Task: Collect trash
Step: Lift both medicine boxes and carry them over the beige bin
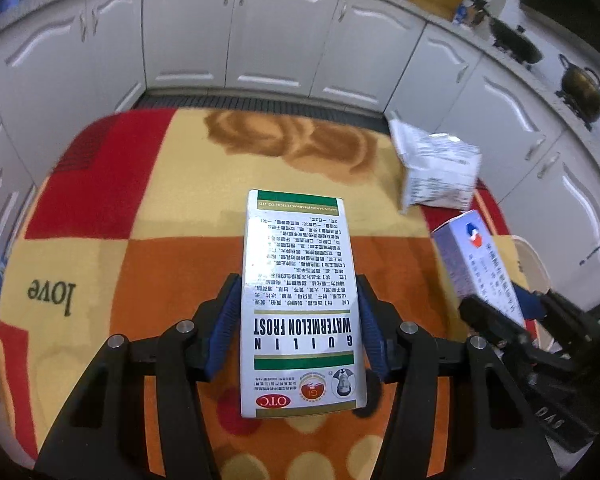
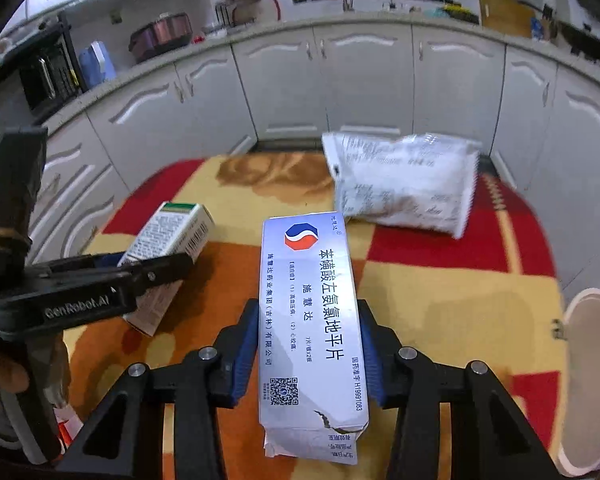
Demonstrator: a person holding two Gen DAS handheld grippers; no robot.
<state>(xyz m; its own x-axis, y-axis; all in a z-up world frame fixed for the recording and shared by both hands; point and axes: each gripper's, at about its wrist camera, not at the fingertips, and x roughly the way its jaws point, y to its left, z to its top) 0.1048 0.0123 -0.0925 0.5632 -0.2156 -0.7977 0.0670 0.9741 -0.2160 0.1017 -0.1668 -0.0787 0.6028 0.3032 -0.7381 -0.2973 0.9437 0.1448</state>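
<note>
A white and green "Watermelon Frost" medicine box sits lengthwise between the blue pads of my left gripper, which is shut on its sides above the patterned cloth. My right gripper is shut on a pale blue medicine box with a torn near end. In the right wrist view the left gripper and its box show at the left. In the left wrist view the blue box shows at the right. A crumpled white packet lies on the cloth's far right part.
The red, yellow and orange cloth covers a table. A white round container's rim stands at the right edge. White cabinets curve round the far side, with pots on the counter. A person's hand holds the left gripper.
</note>
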